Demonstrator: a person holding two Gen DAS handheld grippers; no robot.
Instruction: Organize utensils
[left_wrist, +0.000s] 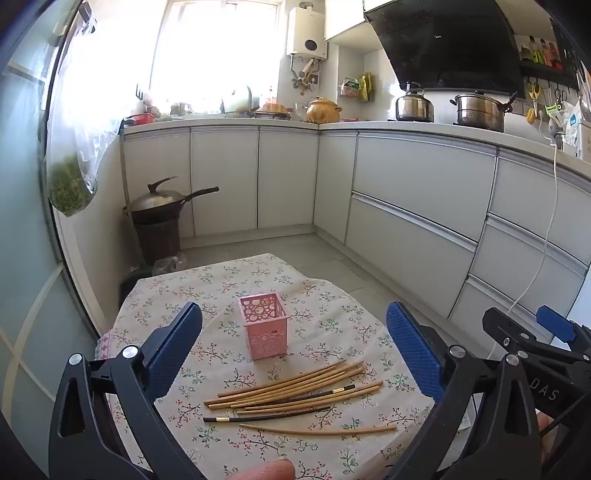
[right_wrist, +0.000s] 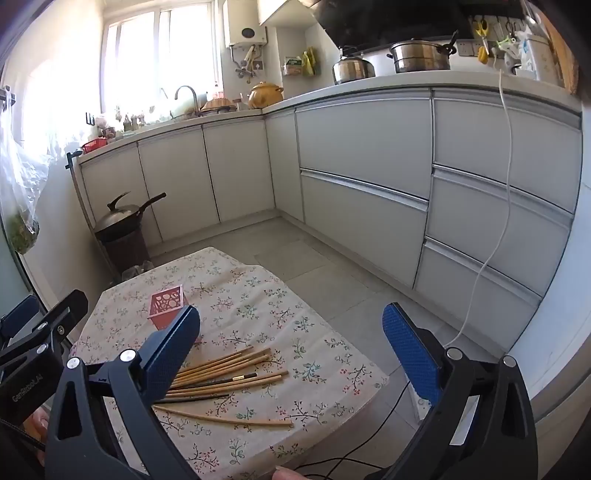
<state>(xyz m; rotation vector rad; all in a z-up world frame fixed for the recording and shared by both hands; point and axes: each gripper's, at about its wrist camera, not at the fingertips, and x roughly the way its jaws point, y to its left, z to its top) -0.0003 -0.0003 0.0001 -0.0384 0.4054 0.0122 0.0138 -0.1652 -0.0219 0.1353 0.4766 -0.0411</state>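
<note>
A floral-clothed table (left_wrist: 221, 288) is being shown before kitchen cabinets (left_wrist: 413, 206); wooden chopsticks (left_wrist: 295, 395) are being left beside a perforated pink holder (left_wrist: 264, 326), both grippers (left_wrist: 295, 354) (right_wrist: 291, 350) being held wide.

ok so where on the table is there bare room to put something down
Free cloth: behind the pink holder toward the far table edge, and right of it above the chopsticks. The near middle is crowded with the scattered chopsticks. Both the left gripper and right gripper hang open above.

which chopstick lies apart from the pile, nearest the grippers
The lone light bamboo chopstick at the near edge of the spread. It lies by itself on the tablecloth, while the others bunch together closer to the pink holder.
</note>
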